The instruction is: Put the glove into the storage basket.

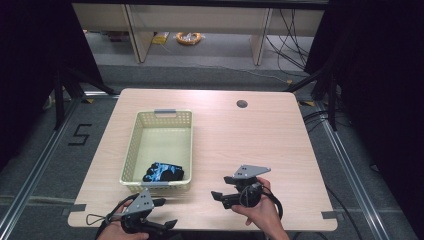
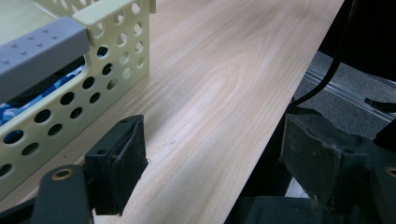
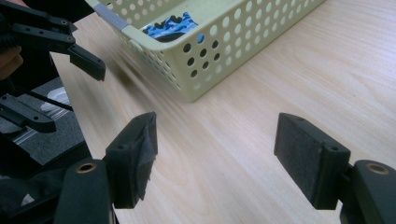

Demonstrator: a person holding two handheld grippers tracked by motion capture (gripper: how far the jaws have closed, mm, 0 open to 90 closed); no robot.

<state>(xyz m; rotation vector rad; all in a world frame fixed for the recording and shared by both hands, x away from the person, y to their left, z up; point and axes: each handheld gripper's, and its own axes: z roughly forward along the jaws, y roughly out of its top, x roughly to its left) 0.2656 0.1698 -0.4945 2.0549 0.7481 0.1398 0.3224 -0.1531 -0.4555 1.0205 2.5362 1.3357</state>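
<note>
A pale yellow perforated basket (image 1: 134, 145) with grey handles stands on the left half of the wooden table. A black-and-blue patterned cloth item (image 1: 163, 172) lies inside it at the near end, and it shows through the wall holes (image 2: 28, 99) and over the rim (image 3: 170, 25). My left gripper (image 1: 165, 212) sits at the table's front edge just in front of the basket, jaws open and empty (image 2: 219, 163). My right gripper (image 1: 221, 188) is held to the right of the basket and points left toward its near corner (image 3: 191, 93), open with only bare table between its pads (image 3: 219, 154). The left gripper (image 3: 60, 91) appears beyond it.
A round cable hole (image 1: 242, 104) lies near the table's far edge. The right half of the table (image 1: 260, 140) is bare wood. Dark curtains flank the table, and cables and a yellow reel (image 1: 188, 37) lie on the floor behind it.
</note>
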